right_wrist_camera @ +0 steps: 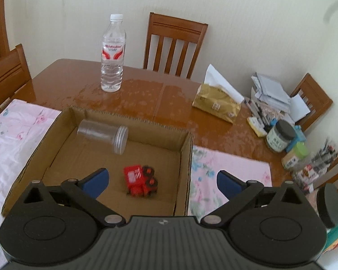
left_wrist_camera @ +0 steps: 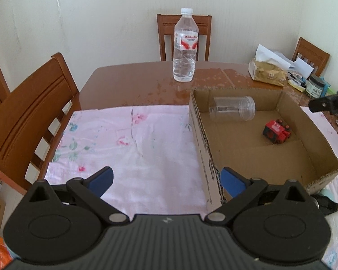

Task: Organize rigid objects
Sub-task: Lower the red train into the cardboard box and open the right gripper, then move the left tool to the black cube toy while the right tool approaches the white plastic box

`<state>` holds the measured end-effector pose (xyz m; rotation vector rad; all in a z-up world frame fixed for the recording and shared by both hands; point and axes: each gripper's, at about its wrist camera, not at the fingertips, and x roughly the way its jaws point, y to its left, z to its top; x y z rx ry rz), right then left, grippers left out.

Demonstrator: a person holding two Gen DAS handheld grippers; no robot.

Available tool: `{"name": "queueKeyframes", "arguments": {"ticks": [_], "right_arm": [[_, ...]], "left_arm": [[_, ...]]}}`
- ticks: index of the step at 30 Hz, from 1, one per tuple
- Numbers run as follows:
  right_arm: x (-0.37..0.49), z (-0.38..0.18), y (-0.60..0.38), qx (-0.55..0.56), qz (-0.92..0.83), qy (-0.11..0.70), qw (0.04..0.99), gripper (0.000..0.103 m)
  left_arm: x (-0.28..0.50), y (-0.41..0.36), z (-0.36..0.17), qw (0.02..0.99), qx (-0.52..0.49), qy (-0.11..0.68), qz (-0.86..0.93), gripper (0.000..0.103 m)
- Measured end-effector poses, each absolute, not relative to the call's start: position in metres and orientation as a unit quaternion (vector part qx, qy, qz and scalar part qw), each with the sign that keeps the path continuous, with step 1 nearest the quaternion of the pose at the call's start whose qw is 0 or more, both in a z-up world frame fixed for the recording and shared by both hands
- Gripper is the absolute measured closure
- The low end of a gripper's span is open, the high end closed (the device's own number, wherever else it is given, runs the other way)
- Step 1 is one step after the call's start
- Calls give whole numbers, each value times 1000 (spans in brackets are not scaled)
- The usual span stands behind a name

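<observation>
An open cardboard box (left_wrist_camera: 200,135) (right_wrist_camera: 184,157) sits on a pink floral cloth (left_wrist_camera: 124,139) (right_wrist_camera: 227,168). Inside it a clear plastic jar (left_wrist_camera: 233,108) (right_wrist_camera: 103,132) lies on its side at the far end, and a red toy truck (left_wrist_camera: 276,131) (right_wrist_camera: 140,178) lies on the box floor. A water bottle (left_wrist_camera: 184,47) (right_wrist_camera: 112,54) stands upright on the wooden table beyond the box. My left gripper (left_wrist_camera: 166,180) is open and empty, straddling the box's left wall. My right gripper (right_wrist_camera: 162,181) is open and empty above the box, over the truck; its tip shows at the right edge of the left wrist view (left_wrist_camera: 331,103).
A tissue pack (left_wrist_camera: 268,72) (right_wrist_camera: 218,103), papers, pens and a dark-lidded jar (left_wrist_camera: 315,85) (right_wrist_camera: 280,135) clutter the table's right side. Wooden chairs (left_wrist_camera: 31,112) (right_wrist_camera: 175,45) stand around the table (left_wrist_camera: 135,81) (right_wrist_camera: 67,81).
</observation>
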<state>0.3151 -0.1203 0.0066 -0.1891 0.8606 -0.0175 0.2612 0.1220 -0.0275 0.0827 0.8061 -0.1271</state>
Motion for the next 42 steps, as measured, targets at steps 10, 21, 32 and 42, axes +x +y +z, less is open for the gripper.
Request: {"name": "queueKeyframes", "arguments": {"ticks": [10,21,32,42], "right_arm": [[252,-15,-135,-67,-17,441,895,0],[179,-55,-140,-74,35,462,883,0],[151,-96,-138,-31,-7,489,872,0],[138,-116,-147,-51,-26,520,852,0]], "left_arm": [[238,110,-40,909,30,415,-32,2],[184,80,-39,898,49,437,13,2],[166,62,-51,888,61,455,-24,2],[190,52,-75,883,61,463,-47,2]]}}
